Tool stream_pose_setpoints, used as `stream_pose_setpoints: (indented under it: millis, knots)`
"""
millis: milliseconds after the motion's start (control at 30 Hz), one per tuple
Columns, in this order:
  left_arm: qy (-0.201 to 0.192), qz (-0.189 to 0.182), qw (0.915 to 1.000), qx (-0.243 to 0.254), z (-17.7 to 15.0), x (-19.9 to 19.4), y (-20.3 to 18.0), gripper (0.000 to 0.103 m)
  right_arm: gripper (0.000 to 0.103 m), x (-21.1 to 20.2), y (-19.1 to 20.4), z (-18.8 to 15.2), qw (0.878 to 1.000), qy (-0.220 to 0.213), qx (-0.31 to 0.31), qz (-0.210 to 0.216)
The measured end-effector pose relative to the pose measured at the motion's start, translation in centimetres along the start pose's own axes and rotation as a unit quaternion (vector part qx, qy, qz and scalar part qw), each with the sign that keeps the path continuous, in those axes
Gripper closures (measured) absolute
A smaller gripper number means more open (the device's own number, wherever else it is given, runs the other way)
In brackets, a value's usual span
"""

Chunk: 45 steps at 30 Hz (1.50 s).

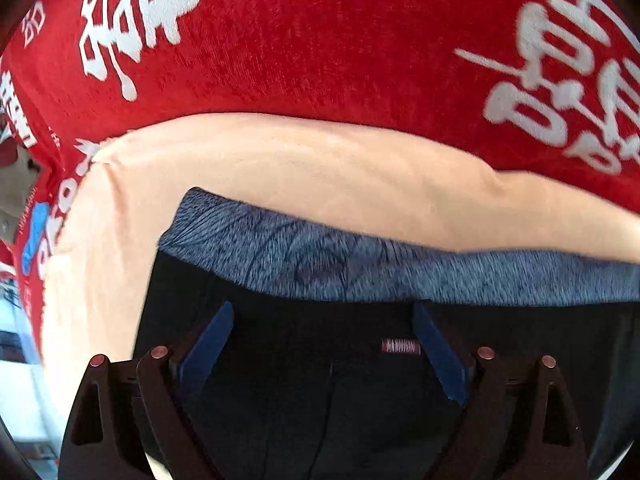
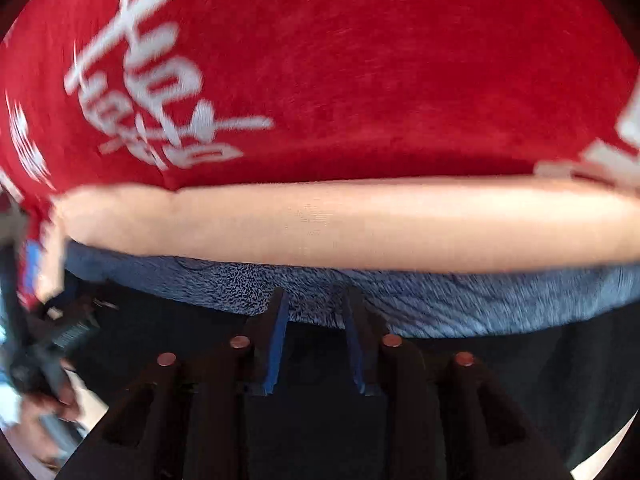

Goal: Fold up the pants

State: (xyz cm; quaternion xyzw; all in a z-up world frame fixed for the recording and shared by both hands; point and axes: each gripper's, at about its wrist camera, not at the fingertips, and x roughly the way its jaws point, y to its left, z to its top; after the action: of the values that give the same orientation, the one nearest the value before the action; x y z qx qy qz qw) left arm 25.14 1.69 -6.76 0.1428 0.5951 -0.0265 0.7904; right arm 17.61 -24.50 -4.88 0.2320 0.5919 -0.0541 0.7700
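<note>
The pants are black with a blue-grey mottled waistband [image 1: 360,268] and a small label [image 1: 401,347]. They lie over a peach cloth [image 1: 280,168]. In the left wrist view my left gripper [image 1: 324,312] is open, its blue pads wide apart just above the black fabric below the waistband. In the right wrist view my right gripper [image 2: 316,300] has its fingers partly closed at the waistband [image 2: 460,304], with a gap between the pads; whether cloth is pinched is not clear. The view is blurred.
A red cloth with white characters [image 1: 320,40] covers the surface beyond the peach cloth [image 2: 360,220]. The left hand-held gripper and a hand [image 2: 44,364] show at the left edge of the right wrist view.
</note>
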Motion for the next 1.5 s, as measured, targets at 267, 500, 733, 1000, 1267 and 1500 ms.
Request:
stream_pose_setpoints:
  millis: [267, 500, 733, 1000, 1267, 1500]
  knots:
    - [0.03, -0.039, 0.9987, 0.013, -3.3, -3.0, -2.5, 0.011, 0.043, -4.8, -3.8, -6.7, 0.999, 0.024, 0.021, 0.014]
    - [0.04, -0.059, 0.9957, 0.059, -5.6, -5.1, -7.2, 0.011, 0.04, -7.2, -8.8, -10.7, 0.996, 0.037, 0.079, 0.017]
    - [0.039, -0.072, 0.9925, 0.091, -6.8, -7.0, -12.1, 0.011, 0.035, -9.4, -11.7, -13.3, 0.994, 0.032, 0.102, 0.023]
    - [0.025, -0.086, 0.9867, 0.136, -7.2, -9.5, -18.4, 0.011, 0.035, -10.9, -15.8, -15.6, 0.989, 0.021, 0.142, 0.025]
    - [0.015, -0.103, 0.977, 0.186, -8.4, -11.9, -26.4, 0.011, 0.035, -13.0, -21.5, -17.0, 0.98, -0.013, 0.198, 0.015]
    - [0.004, -0.118, 0.9681, 0.221, -8.9, -13.2, -33.0, 0.011, 0.035, -15.1, -27.6, -17.3, 0.964, -0.06, 0.257, -0.017]
